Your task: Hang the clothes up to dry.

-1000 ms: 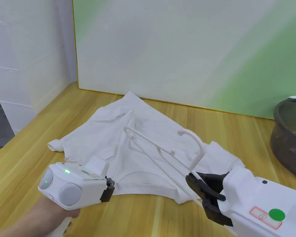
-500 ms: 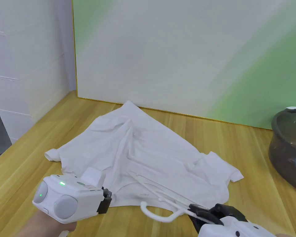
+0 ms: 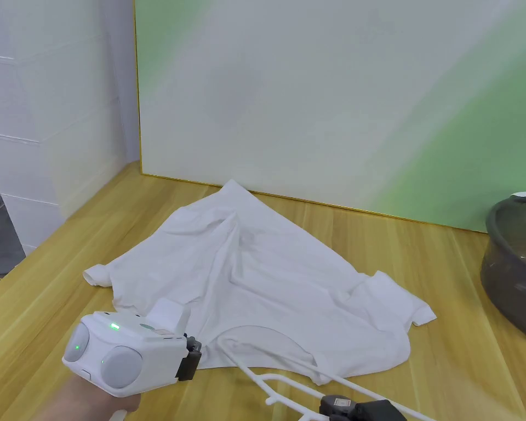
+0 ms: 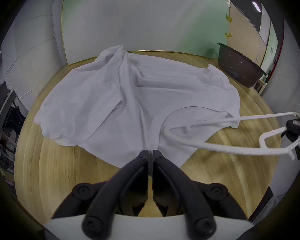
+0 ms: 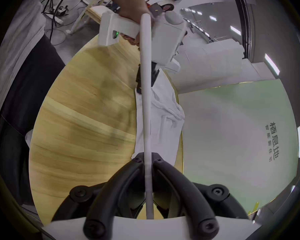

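A white T-shirt [image 3: 256,274] [image 4: 128,96] lies spread on the wooden table [image 3: 464,329], its collar opening toward the near edge. My left gripper [image 3: 193,356] [image 4: 150,152] sits at the near edge of the shirt beside the collar, jaws shut on a pinch of the fabric. My right gripper [image 3: 355,408] [image 5: 148,159], at the bottom of the head view, is shut on a white plastic hanger [image 3: 267,378] [image 4: 206,146] [image 5: 145,88]. The hanger lies low and nearly flat, and its far arm tip reaches the collar next to the left gripper.
A dark grey basin [image 3: 511,263] [image 4: 237,68] stands at the table's right end. A tall green and white panel [image 3: 338,109] backs the table. The table's left edge drops to the floor beside a white wall.
The right gripper has swung the hanger down from above the shirt to low over the near edge, with one arm end now at the collar. The left gripper has stayed put.
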